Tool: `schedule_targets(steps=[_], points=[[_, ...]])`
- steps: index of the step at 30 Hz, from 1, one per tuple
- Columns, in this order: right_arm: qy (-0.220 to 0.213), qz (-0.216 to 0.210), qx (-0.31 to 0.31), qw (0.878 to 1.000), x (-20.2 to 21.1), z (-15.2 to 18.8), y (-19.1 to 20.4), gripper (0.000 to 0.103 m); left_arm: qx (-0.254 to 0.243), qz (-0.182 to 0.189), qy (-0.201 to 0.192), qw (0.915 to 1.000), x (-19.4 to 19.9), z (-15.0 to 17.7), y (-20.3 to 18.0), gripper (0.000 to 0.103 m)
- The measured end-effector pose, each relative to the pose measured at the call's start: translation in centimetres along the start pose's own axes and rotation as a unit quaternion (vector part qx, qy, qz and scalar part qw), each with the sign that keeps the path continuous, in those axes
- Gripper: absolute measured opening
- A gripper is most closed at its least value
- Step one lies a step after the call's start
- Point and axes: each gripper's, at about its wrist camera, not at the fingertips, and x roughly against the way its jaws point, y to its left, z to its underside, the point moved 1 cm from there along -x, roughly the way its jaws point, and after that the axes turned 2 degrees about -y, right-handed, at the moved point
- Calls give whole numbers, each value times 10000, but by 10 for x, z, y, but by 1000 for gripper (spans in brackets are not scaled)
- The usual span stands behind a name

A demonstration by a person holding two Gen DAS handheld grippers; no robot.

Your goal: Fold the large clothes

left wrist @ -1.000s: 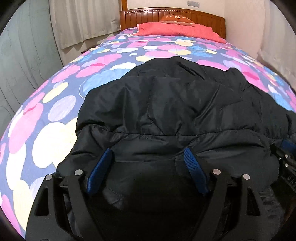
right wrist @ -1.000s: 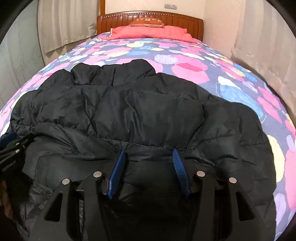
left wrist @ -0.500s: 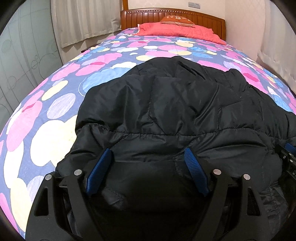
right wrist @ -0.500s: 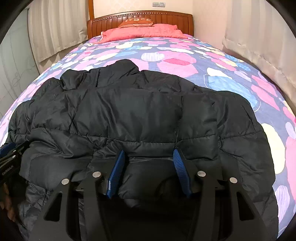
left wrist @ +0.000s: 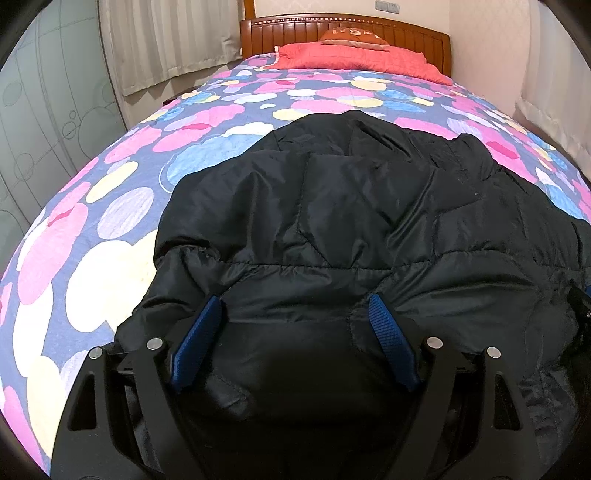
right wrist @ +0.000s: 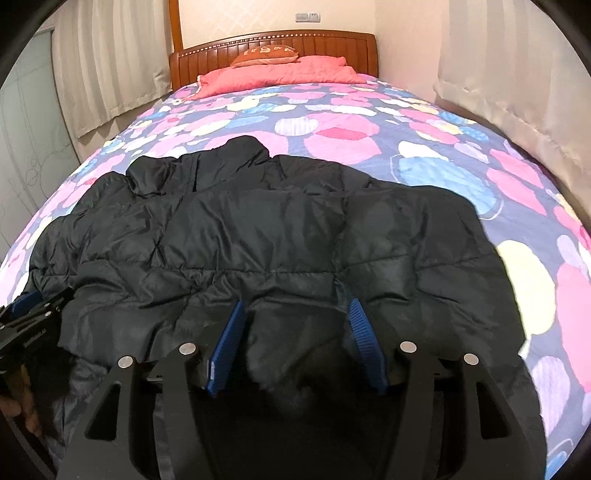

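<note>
A black quilted puffer jacket (left wrist: 351, 206) lies spread on the bed, its collar end toward the headboard. My left gripper (left wrist: 294, 299) is at the jacket's near left hem, and a thick roll of fabric fills the gap between its blue pads (left wrist: 199, 339). My right gripper (right wrist: 297, 302) is at the near right hem of the jacket (right wrist: 258, 236). Its jaws are opening, with a bulge of fabric still touching both pads (right wrist: 364, 339). In the right wrist view the left gripper (right wrist: 33, 314) and a person's hand (right wrist: 20, 406) show at the left edge.
The bed carries a purple cover (left wrist: 110, 258) with pink, blue and cream blobs. A red pillow (left wrist: 351, 61) and a wooden headboard (left wrist: 406, 31) stand at the far end. Curtains (right wrist: 110, 66) hang on the left, and a curtained wall (right wrist: 517, 92) runs close along the right.
The right gripper's pads have spread a little and its view has shifted and rolled, so more of the bed's right side shows. The left gripper and the fabric in it look unchanged.
</note>
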Motion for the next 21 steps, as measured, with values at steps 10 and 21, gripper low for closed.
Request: schedule_targets(steps=[10,21], points=[[-48,116,-214,9997,48,16,-33,60,158,275,-54,9995,59,29,21,82],[176,323,-311,9988,111,86,-78,60,533,253,-89,9982,141,104,63,82]])
